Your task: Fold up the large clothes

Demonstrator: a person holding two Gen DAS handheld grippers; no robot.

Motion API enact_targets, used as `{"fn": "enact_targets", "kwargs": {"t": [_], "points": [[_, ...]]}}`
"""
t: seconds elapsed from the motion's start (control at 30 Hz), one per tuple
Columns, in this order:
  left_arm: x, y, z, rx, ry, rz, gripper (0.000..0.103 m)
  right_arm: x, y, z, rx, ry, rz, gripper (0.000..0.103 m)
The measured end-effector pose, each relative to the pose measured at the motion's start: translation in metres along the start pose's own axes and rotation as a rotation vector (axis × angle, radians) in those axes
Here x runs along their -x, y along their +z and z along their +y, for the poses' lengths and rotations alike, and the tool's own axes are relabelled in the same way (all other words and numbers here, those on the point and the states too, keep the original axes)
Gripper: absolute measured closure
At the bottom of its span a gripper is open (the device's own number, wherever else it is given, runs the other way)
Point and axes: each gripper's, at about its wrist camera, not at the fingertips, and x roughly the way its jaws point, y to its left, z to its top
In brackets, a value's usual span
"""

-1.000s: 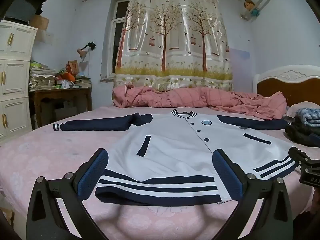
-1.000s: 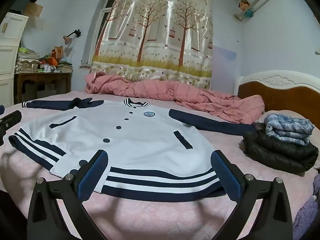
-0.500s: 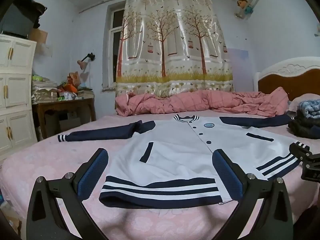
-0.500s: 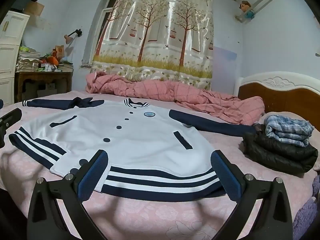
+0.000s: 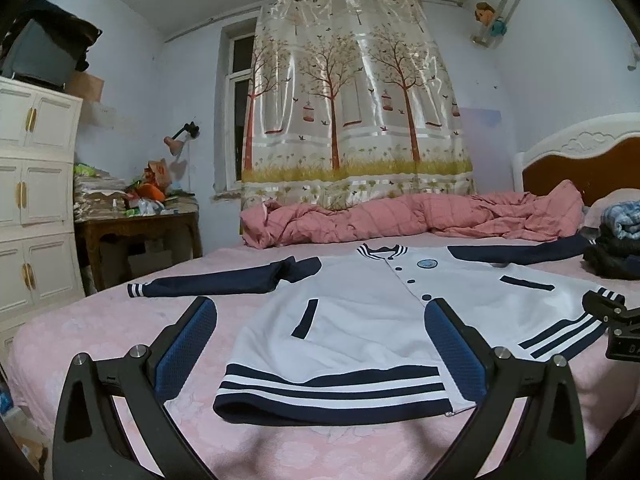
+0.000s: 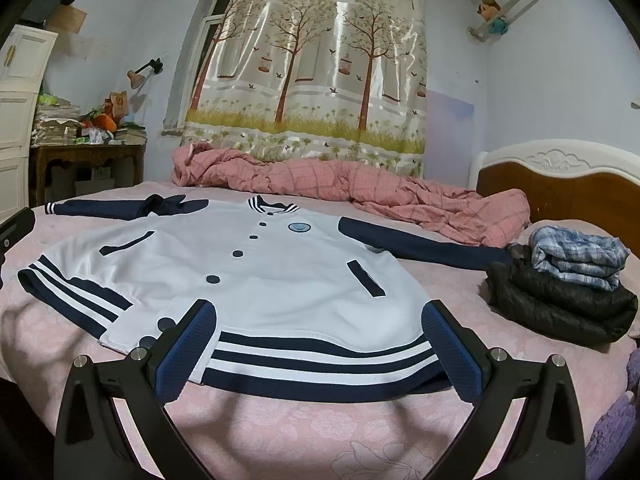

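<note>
My left tongs (image 5: 320,344) spread wide, nothing between pads, hovering above striped hem. My right tongs (image 6: 320,344) likewise spread, gripping nothing. White-and-navy jacket (image 6: 256,276) flat on pink bed (image 6: 280,432), buttoned, sleeves out sideways. Folded clothes stack (image 6: 568,280) beside right sleeve.

bed (image 6: 280,432) (pink cover) | jacket (image 6: 256,280) flat | quilt (image 6: 360,192) | folded clothes (image 6: 560,292)

The left tongs (image 5: 320,344) sit lower and tilt upward, so the jacket (image 5: 360,320) hem lies apparently nearer; the right tongs (image 6: 320,344) barely shift.
</note>
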Motion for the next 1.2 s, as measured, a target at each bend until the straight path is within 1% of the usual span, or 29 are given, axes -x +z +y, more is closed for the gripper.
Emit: {"fn": "enact_targets", "kwargs": {"t": [0.17,0.33,0.47,0.83,0.93,1.03,1.2], "points": [[0.003,-0.001,-0.002,0.001,-0.007,-0.006,0.0,-0.003,-0.007,-0.005,0.001,-0.001,0.0,0.0],[0.004,-0.002,-0.008,-0.009,-0.018,-0.005,0.0,-0.003,-0.007,-0.006,0.004,0.0,-0.001,0.0],[0.004,-0.001,-0.008,-0.014,-0.015,-0.003,0.0,-0.005,-0.005,-0.011,0.014,0.0,0.0,0.0],[0.002,-0.001,-0.01,-0.023,-0.014,-0.001,0.0,-0.005,-0.005,-0.01,0.01,-0.001,0.002,0.0],[0.001,-0.002,-0.012,-0.032,-0.028,0.001,0.0,-0.005,-0.006,-0.011,0.011,-0.002,0.002,0.0],[-0.001,-0.002,-0.014,-0.041,-0.059,0.015,0.0,-0.005,-0.006,-0.01,0.014,-0.002,0.003,0.0],[-0.003,-0.003,-0.021,-0.06,-0.028,0.021,0.0,-0.007,-0.007,-0.011,0.02,-0.014,0.01,0.0]]}}
